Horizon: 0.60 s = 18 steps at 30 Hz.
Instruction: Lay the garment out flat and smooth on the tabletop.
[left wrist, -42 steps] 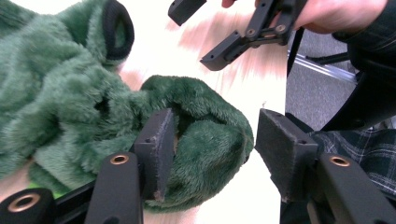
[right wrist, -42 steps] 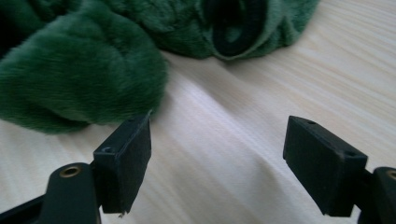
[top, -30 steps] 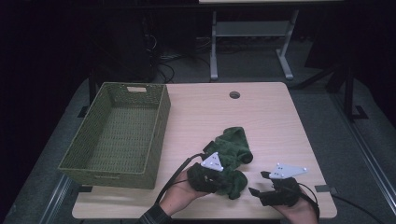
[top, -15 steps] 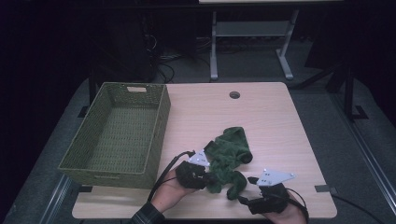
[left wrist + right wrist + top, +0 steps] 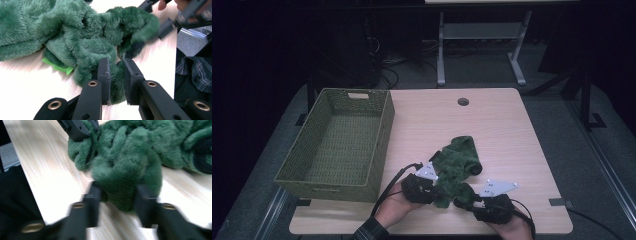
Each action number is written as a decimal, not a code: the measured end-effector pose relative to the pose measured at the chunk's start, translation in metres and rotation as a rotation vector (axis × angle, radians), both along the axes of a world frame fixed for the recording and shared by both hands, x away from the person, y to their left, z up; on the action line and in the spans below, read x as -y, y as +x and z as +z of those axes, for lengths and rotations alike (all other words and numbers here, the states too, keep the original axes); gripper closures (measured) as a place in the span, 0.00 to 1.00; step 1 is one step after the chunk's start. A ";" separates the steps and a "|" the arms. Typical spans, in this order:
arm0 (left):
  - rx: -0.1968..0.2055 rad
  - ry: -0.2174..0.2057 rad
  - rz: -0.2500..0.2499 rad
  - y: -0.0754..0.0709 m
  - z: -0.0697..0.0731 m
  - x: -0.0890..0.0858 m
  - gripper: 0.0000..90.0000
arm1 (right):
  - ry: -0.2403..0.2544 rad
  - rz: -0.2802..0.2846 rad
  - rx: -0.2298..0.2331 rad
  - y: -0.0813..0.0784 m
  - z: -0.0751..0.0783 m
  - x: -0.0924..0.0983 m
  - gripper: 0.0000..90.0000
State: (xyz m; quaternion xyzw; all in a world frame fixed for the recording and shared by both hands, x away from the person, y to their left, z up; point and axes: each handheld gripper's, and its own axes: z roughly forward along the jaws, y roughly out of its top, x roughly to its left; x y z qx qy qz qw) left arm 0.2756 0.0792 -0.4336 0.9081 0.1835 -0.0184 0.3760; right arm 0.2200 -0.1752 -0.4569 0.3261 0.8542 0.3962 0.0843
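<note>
Light wooden table (image 5: 512,130) with a round cable hole (image 5: 463,101) near its far edge. Big olive-green woven rectangular basket (image 5: 339,142) on the table's left half, nothing visible inside, well apart from the work.

Fuzzy dark-green plush garment (image 5: 455,161) lies crumpled on the table near the front edge, right of the basket, between the two hands. Left gripper view shows the same pile (image 5: 75,37) with a small bright-green tag (image 5: 58,66) sticking out under it, flat on the wood.

Left gripper (image 5: 428,186) at the near-left end of the fabric, hand behind it at the table edge. Its own view: black jaws (image 5: 116,75) pinched tight on a fold of the plush, fabric squeezed between the pads. Grasping.

Right gripper (image 5: 466,200) at the near-right end, grey three-cornered plate (image 5: 498,187) on top. Its own view is motion-blurred: jaws (image 5: 117,195) have just been closing, a thick fold of the plush sits between them and both pads look pressed against it. Reads as a grip, blur makes it less certain than the left.

Both grippers hold the same garment, close together, low to the table.
</note>
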 end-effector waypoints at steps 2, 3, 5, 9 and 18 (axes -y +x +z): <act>-0.004 -0.003 0.001 0.000 0.000 0.000 0.86 | 0.025 -0.006 -0.010 0.001 0.002 0.004 0.80; -0.004 -0.001 -0.001 0.000 0.000 -0.001 0.86 | 0.032 -0.005 -0.012 0.002 0.003 0.007 0.80; -0.010 -0.001 0.005 0.000 0.000 -0.001 0.86 | 0.044 -0.014 -0.006 0.003 0.007 0.013 0.79; -0.016 -0.001 0.008 0.001 0.000 -0.002 0.86 | 0.066 -0.076 -0.007 0.009 0.010 0.033 0.76; -0.017 -0.001 0.006 0.002 0.000 -0.002 0.86 | 0.051 -0.206 -0.020 0.024 0.004 0.070 0.71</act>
